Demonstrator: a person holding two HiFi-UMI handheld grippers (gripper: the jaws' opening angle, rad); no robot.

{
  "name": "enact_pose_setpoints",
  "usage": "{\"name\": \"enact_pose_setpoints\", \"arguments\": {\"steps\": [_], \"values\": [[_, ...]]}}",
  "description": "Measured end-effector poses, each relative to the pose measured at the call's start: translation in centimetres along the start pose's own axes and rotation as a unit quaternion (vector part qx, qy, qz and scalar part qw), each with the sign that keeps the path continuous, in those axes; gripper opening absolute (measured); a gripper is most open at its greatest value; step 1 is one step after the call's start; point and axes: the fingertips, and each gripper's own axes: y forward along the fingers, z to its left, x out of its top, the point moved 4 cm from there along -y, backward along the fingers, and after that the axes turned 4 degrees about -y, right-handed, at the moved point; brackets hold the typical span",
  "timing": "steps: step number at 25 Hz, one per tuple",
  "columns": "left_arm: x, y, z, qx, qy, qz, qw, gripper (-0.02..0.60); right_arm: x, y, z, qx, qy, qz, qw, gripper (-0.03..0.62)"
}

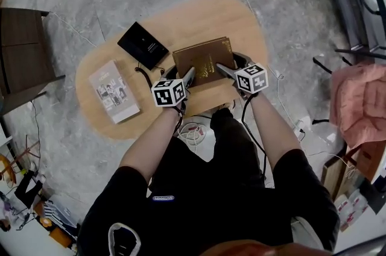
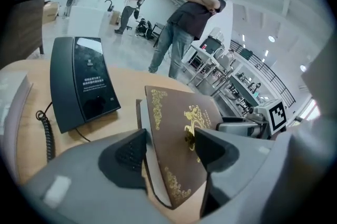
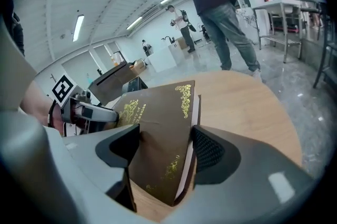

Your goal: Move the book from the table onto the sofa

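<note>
The brown book [image 1: 204,61] carries gold ornament and a short block of gold lettering on its cover, too small to read. It is at the near middle of the oval wooden table [image 1: 199,14]. Its long axis runs left to right, and the right end is turned slightly toward the far side. In both gripper views its cover is tilted rather than flat.

The left gripper [image 1: 192,73] is clamped on the book's near left corner, one pad on the cover and the other beneath. The right gripper [image 1: 219,67] has closed on the near right corner in the same way.

Just beyond the book to the far left lies a black box [image 1: 143,44] with lines of small white print, not legible. A pale booklet [image 1: 113,91] with pictures on its cover lies well apart at the table's left end
</note>
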Motion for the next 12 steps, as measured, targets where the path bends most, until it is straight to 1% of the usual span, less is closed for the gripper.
{"name": "enact_pose_setpoints", "arguments": {"steps": [4,8,12], "values": [[1.6,-2.8,-2.0,-0.012,0.015,-0.005,0.9998,0.287,2.4,-2.9,2.0,-0.019,-0.007,-0.025,0.999,0.344],[3.0,-6.7,-5.1,-0.025,0.032,-0.010,0.9991,0.287,5.0,-7.4,4.7,-0.037,-0.015,-0.051,0.998,0.334],[6.1,-10.7,-8.1,-0.044,0.062,-0.030,0.9966,0.287,8.7,-11.7,7.5,-0.061,-0.022,-0.100,0.993,0.328]]}}
